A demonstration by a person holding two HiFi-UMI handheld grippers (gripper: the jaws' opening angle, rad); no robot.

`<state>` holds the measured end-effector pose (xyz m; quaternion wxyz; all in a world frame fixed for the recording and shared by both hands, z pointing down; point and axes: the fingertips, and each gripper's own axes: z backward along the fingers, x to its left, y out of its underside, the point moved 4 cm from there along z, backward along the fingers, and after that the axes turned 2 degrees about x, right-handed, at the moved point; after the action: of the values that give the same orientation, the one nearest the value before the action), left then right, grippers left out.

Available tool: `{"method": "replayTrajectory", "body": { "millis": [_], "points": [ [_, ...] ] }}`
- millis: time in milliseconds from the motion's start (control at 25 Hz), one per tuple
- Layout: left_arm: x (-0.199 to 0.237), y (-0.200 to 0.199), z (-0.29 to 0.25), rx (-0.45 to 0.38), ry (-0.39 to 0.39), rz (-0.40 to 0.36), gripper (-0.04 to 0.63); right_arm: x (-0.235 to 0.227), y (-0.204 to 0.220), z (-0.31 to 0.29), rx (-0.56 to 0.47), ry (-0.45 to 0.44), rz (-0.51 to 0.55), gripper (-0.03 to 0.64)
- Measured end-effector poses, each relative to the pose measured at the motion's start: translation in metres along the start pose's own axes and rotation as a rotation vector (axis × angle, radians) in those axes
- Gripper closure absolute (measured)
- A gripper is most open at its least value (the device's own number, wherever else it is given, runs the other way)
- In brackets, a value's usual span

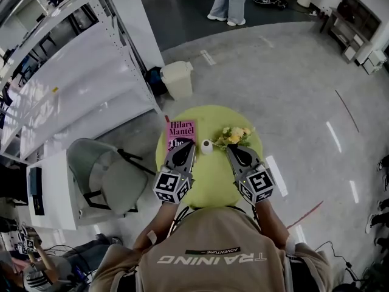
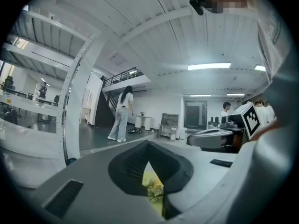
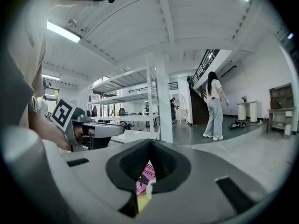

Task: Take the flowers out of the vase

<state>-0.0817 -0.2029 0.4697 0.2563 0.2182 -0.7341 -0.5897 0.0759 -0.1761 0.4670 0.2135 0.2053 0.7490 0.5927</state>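
Note:
A bunch of yellow and white flowers (image 1: 234, 135) stands at the back of a round yellow-green table (image 1: 213, 181); what holds it is hidden under the blooms. A small white cup-like object (image 1: 207, 146) sits just left of the bunch. My left gripper (image 1: 185, 145) hovers over the table's left part, shut and empty. My right gripper (image 1: 235, 149) hovers just in front of the flowers, also shut with nothing in it. In the left gripper view the flowers (image 2: 154, 186) show through the gap under the closed jaws. In the right gripper view the white object (image 3: 150, 189) shows the same way.
A pink book (image 1: 181, 132) lies at the table's back left. A grey chair (image 1: 103, 175) stands to the left, with a white bin (image 1: 177, 79) beyond the table. White shelving (image 1: 73, 72) fills the left side. A person (image 1: 230, 2) stands far off.

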Motion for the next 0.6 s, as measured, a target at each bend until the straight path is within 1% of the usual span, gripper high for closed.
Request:
{"method": "replayTrajectory", "body": {
  "millis": [360,600],
  "points": [
    [-0.0054,-0.0039,0.0016,0.008,0.009,-0.015,0.589,-0.0008,-0.0028,0.0035,-0.005,-0.001,-0.015,0.618],
    [-0.0027,-0.0014,0.0027,0.011,0.007,-0.016,0.589,0.0035,-0.0022,0.0022,-0.009,-0.037,-0.005,0.618]
  ]
}}
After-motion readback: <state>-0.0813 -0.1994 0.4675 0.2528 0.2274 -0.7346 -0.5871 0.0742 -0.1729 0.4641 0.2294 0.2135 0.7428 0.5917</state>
